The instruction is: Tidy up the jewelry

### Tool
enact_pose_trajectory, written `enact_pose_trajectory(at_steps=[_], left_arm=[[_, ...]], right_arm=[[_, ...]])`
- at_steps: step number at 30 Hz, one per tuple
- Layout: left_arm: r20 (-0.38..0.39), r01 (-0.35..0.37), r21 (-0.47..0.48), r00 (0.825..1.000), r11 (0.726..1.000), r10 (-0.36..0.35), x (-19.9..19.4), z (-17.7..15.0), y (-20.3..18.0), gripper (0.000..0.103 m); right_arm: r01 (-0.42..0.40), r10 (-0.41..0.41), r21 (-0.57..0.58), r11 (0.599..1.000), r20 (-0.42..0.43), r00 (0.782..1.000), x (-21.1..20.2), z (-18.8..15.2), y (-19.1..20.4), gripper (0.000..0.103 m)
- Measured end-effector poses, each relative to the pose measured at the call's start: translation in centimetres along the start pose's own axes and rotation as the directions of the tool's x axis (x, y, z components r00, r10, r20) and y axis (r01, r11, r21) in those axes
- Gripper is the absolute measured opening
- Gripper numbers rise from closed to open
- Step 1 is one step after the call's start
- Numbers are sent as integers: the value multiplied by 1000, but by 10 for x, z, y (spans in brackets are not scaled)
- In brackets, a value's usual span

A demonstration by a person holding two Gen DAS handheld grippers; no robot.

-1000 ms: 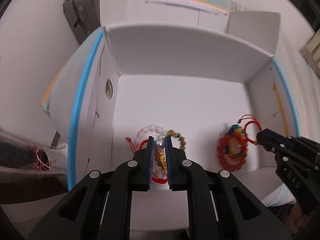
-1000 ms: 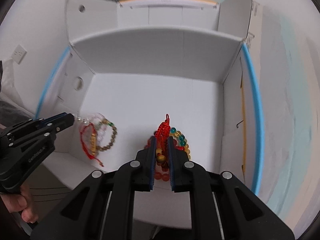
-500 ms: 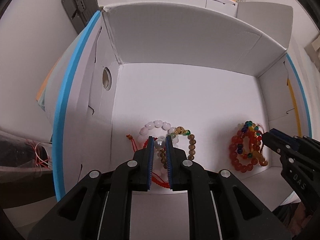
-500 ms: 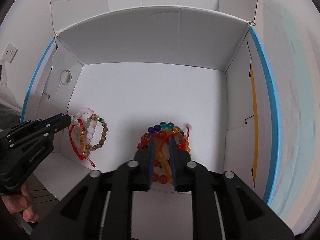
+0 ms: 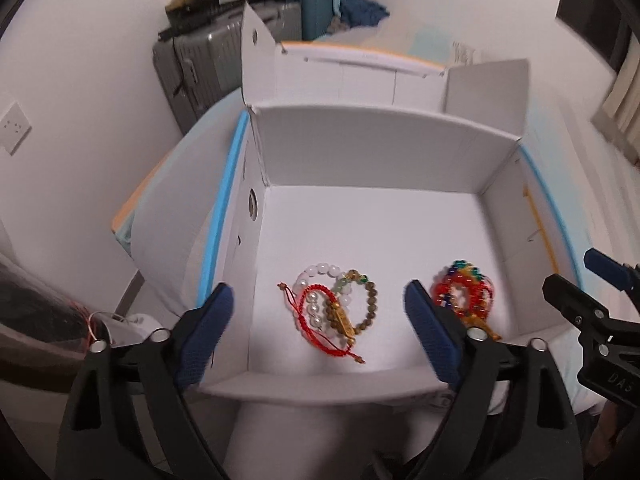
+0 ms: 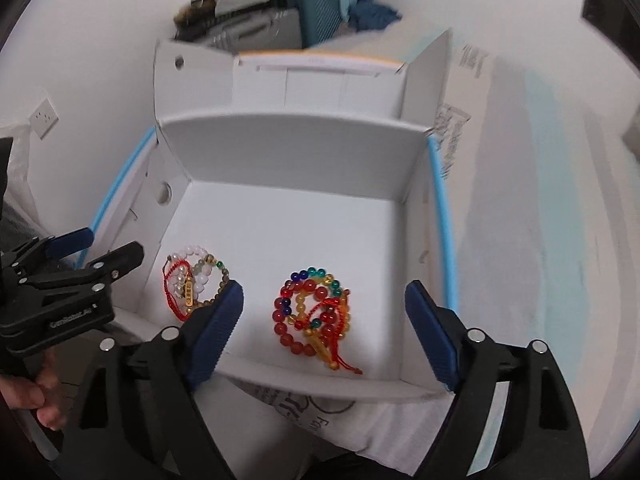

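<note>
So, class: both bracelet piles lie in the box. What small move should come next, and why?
Probably lift both grippers clear. The left gripper and right gripper are opening, gripping nothing; the pale pile and red pile rest apart on the box floor.

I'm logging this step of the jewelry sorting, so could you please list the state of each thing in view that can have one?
White box: open, flaps up.
Pale bracelet pile: lying loose on the box floor, left side, released.
Red and multicolored bracelet pile: lying loose on the box floor, right side, released.
Left gripper: jaws opening, nothing between the pads.
Right gripper: jaws opening, nothing gripped.
Grey suitcase: closed, upright.
</note>
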State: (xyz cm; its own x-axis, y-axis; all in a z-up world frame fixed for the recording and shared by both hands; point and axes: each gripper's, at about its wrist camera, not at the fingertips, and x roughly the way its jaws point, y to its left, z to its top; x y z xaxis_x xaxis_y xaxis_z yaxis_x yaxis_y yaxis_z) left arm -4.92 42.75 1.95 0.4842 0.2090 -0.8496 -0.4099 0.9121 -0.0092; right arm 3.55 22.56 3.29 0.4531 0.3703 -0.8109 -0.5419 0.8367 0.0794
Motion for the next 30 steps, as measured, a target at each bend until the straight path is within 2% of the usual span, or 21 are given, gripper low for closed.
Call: enact_pose_trajectory(at_steps=[1,5,12,19,30], left_arm=[[22,-2,-4,1000,1000,2,-7,-4,1,97],[98,-19,-1,995,1000,19,-30,-23,1,97],[122,-10,-9,992,1000,11,-45,-55,-2,97],[141,-7,10,990,1000,6,-55,-73,-7,97],[150,-22,17,988,1000,19,-59,-75,-8,97]], right_arm=[[3,-3,5,1000,15,1000,-5,-3,0,85],[16,-19,36,999,89,996,-32,-23,-3,93],[28,-38,65,997,159,987,-58,-58,2,95],[25,-39,83,996,173,984,-64,-76,4,95],[38,-54,90,995,181,982,-69,-79,3,95]])
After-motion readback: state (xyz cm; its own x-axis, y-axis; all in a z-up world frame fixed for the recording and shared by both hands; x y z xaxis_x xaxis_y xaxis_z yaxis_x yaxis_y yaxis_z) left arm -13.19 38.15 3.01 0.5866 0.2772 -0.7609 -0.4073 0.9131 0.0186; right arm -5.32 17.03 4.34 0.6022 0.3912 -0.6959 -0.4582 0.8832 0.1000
